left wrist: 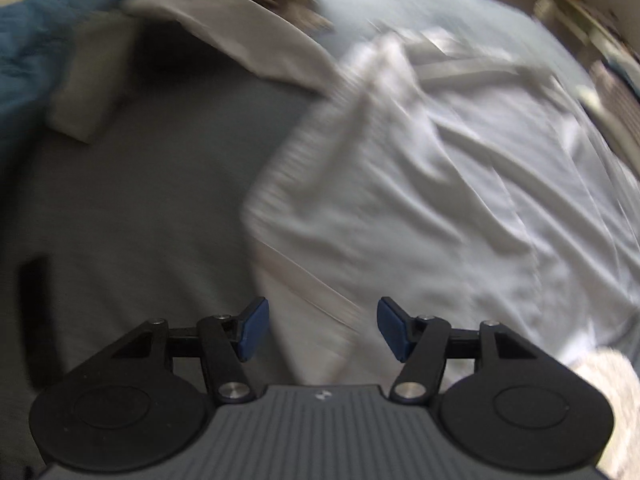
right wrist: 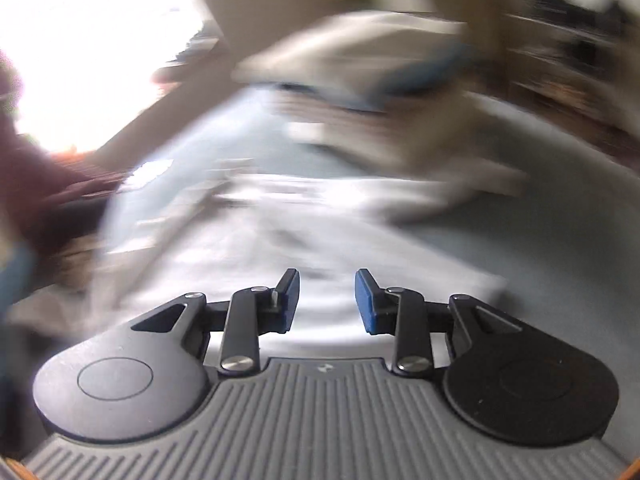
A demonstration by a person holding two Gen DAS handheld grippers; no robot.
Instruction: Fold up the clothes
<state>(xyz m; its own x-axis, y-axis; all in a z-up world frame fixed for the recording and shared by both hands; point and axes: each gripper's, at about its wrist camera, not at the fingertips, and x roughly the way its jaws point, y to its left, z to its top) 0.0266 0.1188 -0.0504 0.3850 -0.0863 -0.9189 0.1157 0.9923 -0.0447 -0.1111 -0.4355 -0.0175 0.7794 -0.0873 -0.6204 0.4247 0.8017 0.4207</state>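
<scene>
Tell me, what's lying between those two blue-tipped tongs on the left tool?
In the left wrist view, the open left tongs have only a white garment's edge showing between them, not gripped.

rumpled white garment [left wrist: 420, 200] on bed

Count from left wrist view: one rumpled white cloth garment [left wrist: 420, 184], one folded beige cloth piece [left wrist: 86, 92], one teal-blue quilted blanket [left wrist: 36, 40], all on one grey-sheeted bed [left wrist: 152, 208]. Two grippers, left gripper [left wrist: 322, 330] and right gripper [right wrist: 327, 302], each with two blue-padded fingers [left wrist: 252, 328]. Right wrist view too blurred to count anything else reliably.
</scene>
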